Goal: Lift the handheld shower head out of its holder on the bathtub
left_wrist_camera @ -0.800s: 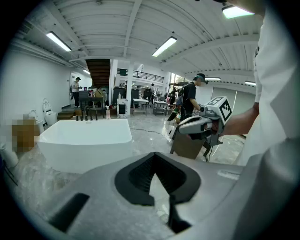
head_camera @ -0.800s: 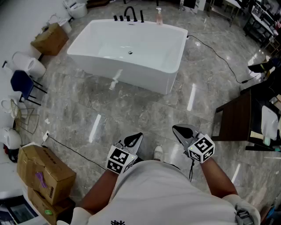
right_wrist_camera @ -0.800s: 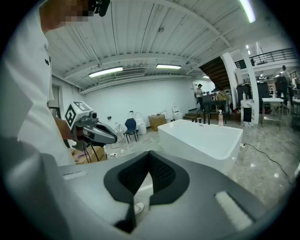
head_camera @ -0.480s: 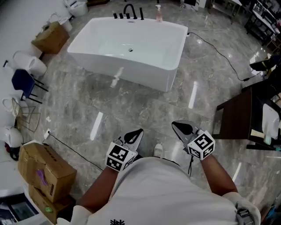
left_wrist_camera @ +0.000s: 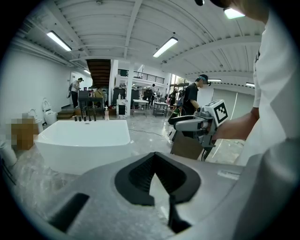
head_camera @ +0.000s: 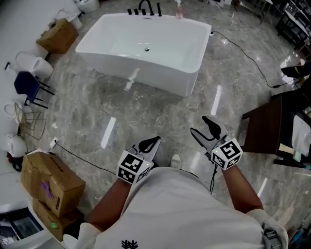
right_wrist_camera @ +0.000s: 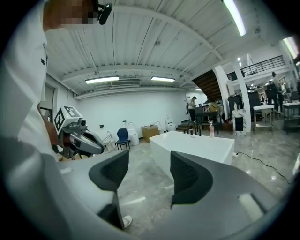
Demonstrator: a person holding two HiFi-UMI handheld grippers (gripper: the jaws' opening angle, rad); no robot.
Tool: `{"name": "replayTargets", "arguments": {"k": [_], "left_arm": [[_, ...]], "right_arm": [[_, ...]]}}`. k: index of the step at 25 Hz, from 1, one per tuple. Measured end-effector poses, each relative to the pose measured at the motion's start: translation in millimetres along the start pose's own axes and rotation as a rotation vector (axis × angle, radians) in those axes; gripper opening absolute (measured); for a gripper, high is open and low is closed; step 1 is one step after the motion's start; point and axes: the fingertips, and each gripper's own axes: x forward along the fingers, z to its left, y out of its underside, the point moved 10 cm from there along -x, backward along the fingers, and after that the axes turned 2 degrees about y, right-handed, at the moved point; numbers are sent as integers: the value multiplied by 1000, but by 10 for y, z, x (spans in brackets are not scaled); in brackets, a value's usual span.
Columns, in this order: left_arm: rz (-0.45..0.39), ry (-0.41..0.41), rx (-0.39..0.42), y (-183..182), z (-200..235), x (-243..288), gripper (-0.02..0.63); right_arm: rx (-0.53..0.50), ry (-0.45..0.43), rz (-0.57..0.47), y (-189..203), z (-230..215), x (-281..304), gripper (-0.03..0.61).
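left gripper point(head_camera: 149, 143): jaws together, empty | right gripper point(head_camera: 200, 125): jaws wide apart, empty | both at 6 o'clock over the marble floor point(head_camera: 160, 114) | white bathtub point(head_camera: 146, 78): 12 o'clock, well apart | handheld shower head: among the black fittings point(head_camera: 144, 8) on its far rim, too small to single out

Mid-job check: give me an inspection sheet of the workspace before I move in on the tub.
Surface: grey marble floor, glossy.
Job's things: white bathtub, empty; black fittings on far rim; shower head too small to single out.
Clutter: cardboard boxes, blue chair, soap bottle on the rim.
Grippers: left gripper shut, empty; right gripper open, empty; both well short of the tub.
Cables: black cable trails across the floor from the tub's right corner.
Surroundings: dark table at right.
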Motion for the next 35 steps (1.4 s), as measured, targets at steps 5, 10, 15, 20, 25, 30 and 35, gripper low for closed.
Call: {"name": "replayTargets", "arguments": {"k": [5, 10, 15, 20, 25, 30, 35], "left_arm": [[9, 1, -15, -20, 150, 88, 6], [-2, 21, -59, -38, 573, 137, 6], [-34, 47, -71, -184, 1160, 358, 6], [-43, 73, -43, -483, 1899, 486, 6], [-52, 88, -12, -747, 2627, 482, 6], [-44, 100, 8, -882, 3255, 464, 6], [-56, 95, -6, -1047, 3549, 523, 6]], "right_arm": [[13, 37, -29, -68, -255, 207, 353], [8, 44, 6, -183, -368, 640, 347], [15, 80, 41, -288, -561, 1111, 334], [5, 104, 62, -561, -756, 1777, 327], [-8, 122, 64, -885, -886, 2462, 319], [-21, 124, 58, -1116, -940, 3072, 318], [-31, 88, 73, -1272, -1002, 3441, 318]]}}
